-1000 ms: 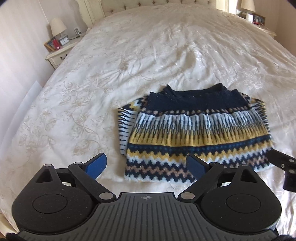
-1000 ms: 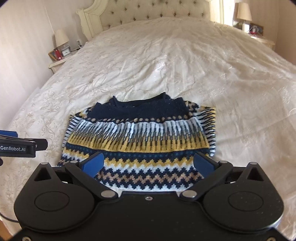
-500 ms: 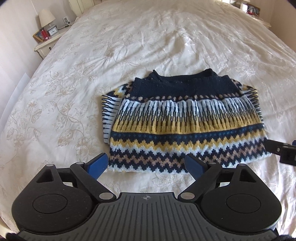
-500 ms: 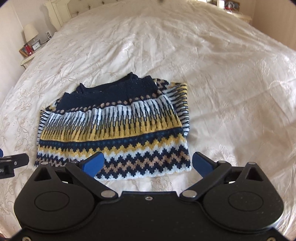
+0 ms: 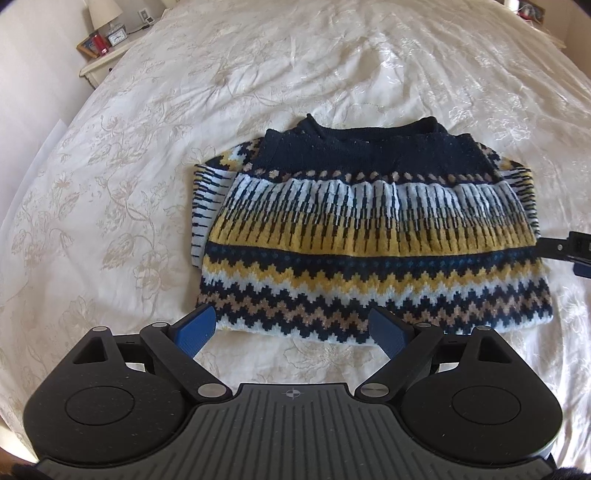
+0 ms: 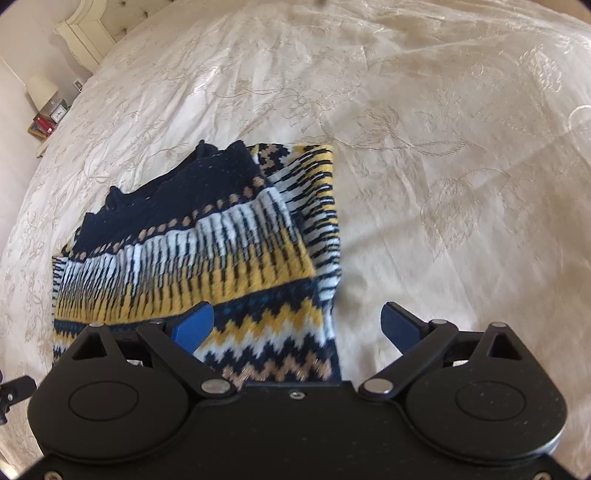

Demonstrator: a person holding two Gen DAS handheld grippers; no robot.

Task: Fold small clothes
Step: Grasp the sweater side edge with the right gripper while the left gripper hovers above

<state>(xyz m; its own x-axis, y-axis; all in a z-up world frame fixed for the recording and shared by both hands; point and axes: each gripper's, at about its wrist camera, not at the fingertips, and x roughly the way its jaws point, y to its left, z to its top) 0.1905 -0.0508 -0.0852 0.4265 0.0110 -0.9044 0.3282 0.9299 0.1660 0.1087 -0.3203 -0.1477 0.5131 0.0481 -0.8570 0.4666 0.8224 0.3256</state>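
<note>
On the cream floral bedspread point(image 5: 155, 155) lies the folded sweater point(image 5: 369, 236), patterned in navy, yellow, white and tan, its dark neckline toward the headboard point(image 6: 88, 33) and its zigzag hem toward the person. The left gripper point(image 5: 293, 328) is held low at that near hem, pointing along the bed, blue fingers point(image 5: 195, 328) spread wide with nothing between them; the hem's left corner sits just beyond the left finger. The right gripper point(image 6: 297, 325) leans over the sweater's right edge, jaws likewise wide apart and empty, one blue finger point(image 6: 194, 325) above the knit, the other above bare bedspread. A nightstand point(image 5: 107, 55) with a lamp point(image 5: 103, 11) and clock stands beside the bed, well apart from the sweater.
</note>
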